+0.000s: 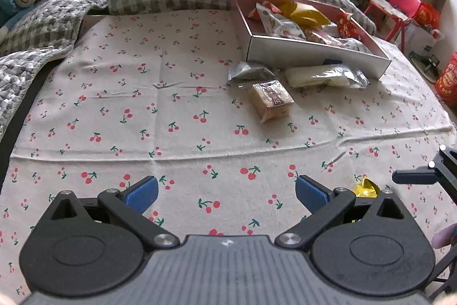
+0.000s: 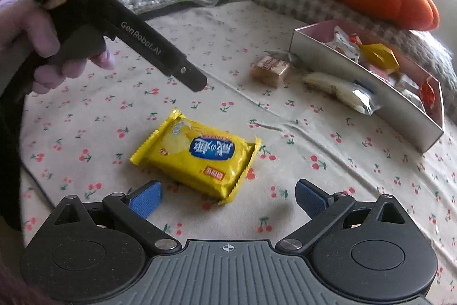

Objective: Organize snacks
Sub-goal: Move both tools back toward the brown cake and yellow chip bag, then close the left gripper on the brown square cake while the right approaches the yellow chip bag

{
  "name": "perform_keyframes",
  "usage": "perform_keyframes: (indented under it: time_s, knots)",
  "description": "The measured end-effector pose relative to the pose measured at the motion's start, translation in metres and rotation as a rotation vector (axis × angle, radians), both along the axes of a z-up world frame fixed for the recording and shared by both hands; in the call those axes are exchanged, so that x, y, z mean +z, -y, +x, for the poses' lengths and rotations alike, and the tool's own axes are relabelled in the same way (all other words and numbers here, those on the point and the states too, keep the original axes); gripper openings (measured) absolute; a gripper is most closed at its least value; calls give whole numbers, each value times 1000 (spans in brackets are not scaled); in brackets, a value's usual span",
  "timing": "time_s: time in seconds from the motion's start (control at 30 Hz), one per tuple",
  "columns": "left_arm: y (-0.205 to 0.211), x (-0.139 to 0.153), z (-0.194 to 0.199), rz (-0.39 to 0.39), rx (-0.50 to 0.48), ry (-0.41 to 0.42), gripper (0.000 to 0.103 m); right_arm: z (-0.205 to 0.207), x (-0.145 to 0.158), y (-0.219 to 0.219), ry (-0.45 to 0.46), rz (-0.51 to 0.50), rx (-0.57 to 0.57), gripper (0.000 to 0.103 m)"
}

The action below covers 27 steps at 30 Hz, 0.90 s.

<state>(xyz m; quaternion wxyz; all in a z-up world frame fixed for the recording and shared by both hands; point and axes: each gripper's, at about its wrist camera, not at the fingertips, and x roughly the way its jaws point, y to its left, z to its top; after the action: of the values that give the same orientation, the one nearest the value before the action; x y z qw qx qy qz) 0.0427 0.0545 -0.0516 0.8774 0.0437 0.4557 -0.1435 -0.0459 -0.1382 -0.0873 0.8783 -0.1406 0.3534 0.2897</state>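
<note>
Both claws spread wide, holding nothing — the right gripper hovers near a yellow biscuit packet; the left gripper faces the far snack box across cherry-print cloth.

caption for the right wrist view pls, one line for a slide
Open right gripper poised just short of a yellow snack pack on the cherry-print cloth, with the snack box beyond.

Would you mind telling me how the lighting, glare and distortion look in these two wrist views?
Left wrist view: soft daylight, fisheye bending the cherry-print cloth edges, snack box slightly soft. Right wrist view: blown-out window glare at the upper right, the yellow snack pack sharp with shiny foil highlights, faint shadows beneath.
</note>
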Motion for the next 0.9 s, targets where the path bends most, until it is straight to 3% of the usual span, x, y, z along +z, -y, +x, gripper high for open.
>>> perform_keyframes:
  time_s: [0.33, 0.7, 0.9]
  knots:
    - [3, -3, 13, -24, 47, -16, 102, 35, 0, -8, 5, 23, -114, 101]
    - [19, -5, 37, -79, 105, -8, 101, 74, -1, 19, -1, 41, -357, 101]
    - [31, -6, 52, -124, 122, -17, 92, 84, -1, 30, -56, 80, -367, 101]
